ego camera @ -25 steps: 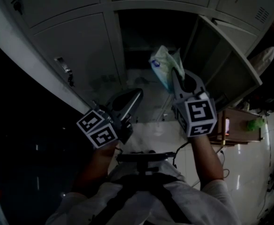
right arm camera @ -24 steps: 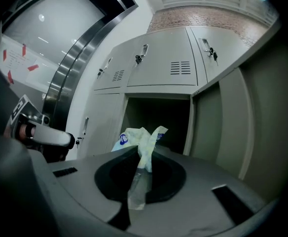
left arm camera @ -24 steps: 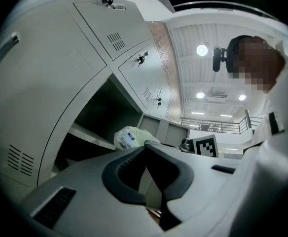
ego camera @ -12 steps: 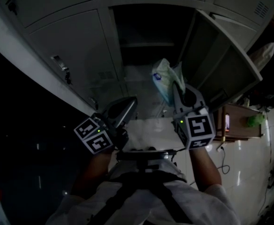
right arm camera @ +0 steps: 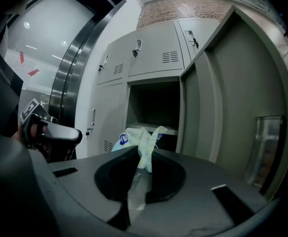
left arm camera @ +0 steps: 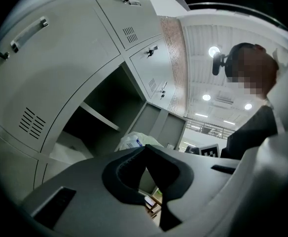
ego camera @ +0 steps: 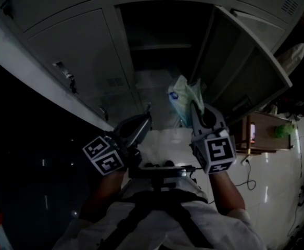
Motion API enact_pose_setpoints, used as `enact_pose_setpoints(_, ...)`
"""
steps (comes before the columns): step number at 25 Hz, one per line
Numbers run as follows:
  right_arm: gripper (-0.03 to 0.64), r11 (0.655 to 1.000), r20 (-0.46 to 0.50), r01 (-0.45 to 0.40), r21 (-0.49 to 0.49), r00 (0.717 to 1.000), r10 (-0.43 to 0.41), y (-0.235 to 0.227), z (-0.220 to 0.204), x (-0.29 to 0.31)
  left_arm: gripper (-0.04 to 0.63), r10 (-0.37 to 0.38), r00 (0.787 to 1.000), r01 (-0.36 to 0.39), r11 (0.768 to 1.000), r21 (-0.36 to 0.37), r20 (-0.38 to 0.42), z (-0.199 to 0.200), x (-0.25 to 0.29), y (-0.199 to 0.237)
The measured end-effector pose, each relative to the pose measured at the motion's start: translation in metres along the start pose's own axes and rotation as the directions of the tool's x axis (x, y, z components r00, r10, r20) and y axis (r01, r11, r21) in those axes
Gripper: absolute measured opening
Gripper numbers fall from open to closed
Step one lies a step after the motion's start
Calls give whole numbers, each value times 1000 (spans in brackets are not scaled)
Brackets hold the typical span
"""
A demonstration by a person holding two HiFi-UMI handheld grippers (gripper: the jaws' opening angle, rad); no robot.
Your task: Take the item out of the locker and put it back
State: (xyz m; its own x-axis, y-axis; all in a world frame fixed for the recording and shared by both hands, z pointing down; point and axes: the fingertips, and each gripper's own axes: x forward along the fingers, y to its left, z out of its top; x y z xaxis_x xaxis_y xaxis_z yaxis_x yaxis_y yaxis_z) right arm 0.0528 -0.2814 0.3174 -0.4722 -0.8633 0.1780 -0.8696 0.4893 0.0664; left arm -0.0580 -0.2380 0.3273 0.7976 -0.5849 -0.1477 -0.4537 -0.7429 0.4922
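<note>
Now, bag (ego camera: 181,94) being pinched in tight-closed right gripper (ego camera: 195,99), hanging just outside open locker (ego camera: 122,46). Left gripper (ego camera: 147,115) closed on nothing. Bag best being moved in slowly, being kept off door (ego camera: 245,61).

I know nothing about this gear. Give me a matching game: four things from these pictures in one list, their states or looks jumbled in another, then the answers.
Things:
1. left tongs
2. right tongs
3. bag
4. locker door

States:
A. swung open
B. pale, with a blue label
C. shut, nothing between them
D. shut on the bag

Pairs: 1-C, 2-D, 3-B, 4-A.
</note>
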Motion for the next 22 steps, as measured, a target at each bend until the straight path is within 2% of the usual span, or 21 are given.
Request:
enact_pose_setpoints(9, -6, 1000, -4, -14, 21, 1000, 14, 5, -13, -11, -2, -2, 1000, 2, 1000, -30, -1, -8, -5, -3)
enact_pose_setpoints(17, -6, 999, 7, -32, 20, 999, 31, 5, -16, -15, -2, 3, 1000, -3, 999, -37, -11, -13, -8, -1)
enact_pose_setpoints(22, -6, 999, -21, -13, 40, 1000, 14, 4, -19, -16, -3, -6, 1000, 6, 1000, -25, -19, -13, -6, -4)
